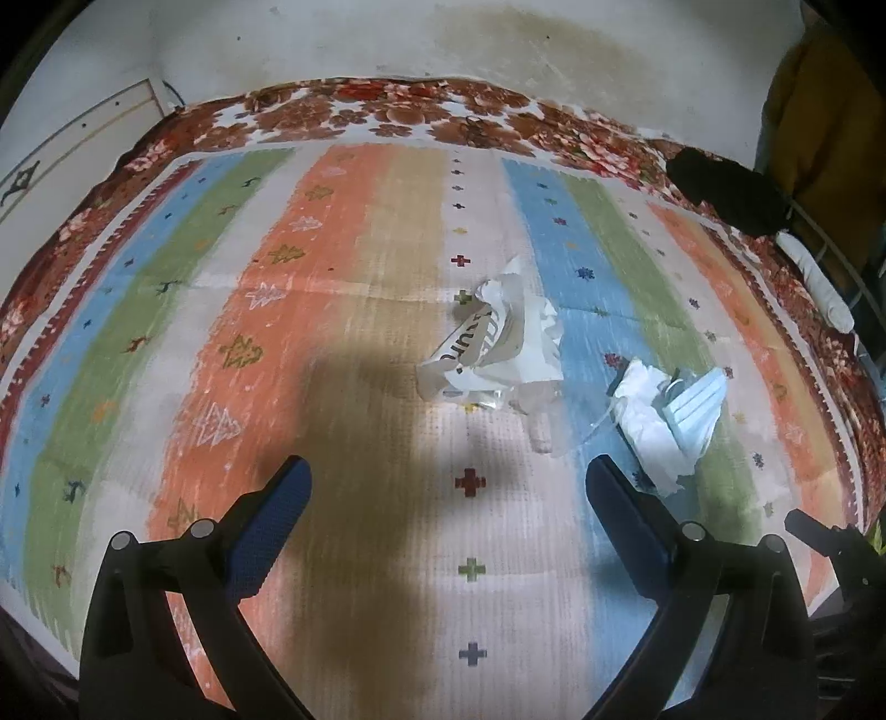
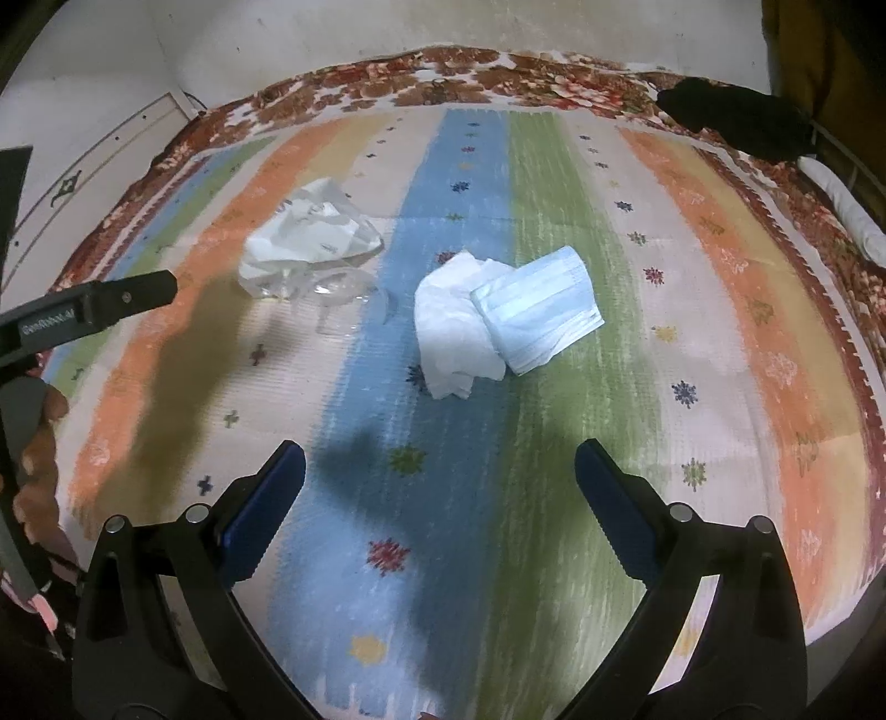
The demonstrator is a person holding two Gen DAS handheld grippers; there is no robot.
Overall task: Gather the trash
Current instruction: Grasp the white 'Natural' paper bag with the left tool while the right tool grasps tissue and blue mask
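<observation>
Trash lies on a striped mat (image 1: pixel 332 332) spread on a bed. A crumpled white wrapper with printed letters (image 1: pixel 493 343) sits with clear plastic (image 1: pixel 540 415) at its near side. To its right lie a white tissue (image 1: pixel 650 426) and a pale blue face mask (image 1: pixel 695 407). My left gripper (image 1: pixel 448 476) is open and empty, hovering short of the wrapper. In the right wrist view the tissue (image 2: pixel 451 327) and mask (image 2: pixel 534 310) lie ahead of my open, empty right gripper (image 2: pixel 440 459). The wrapper (image 2: pixel 310 235) and plastic (image 2: pixel 338 291) lie further left.
A floral bedspread (image 1: pixel 387 119) borders the mat, with a stained wall (image 1: pixel 498 44) behind. A black object (image 2: pixel 736 122) and a white roll (image 2: pixel 853 210) lie at the far right edge. The left gripper's body (image 2: pixel 94 313) and a hand (image 2: pixel 39 443) show at the left.
</observation>
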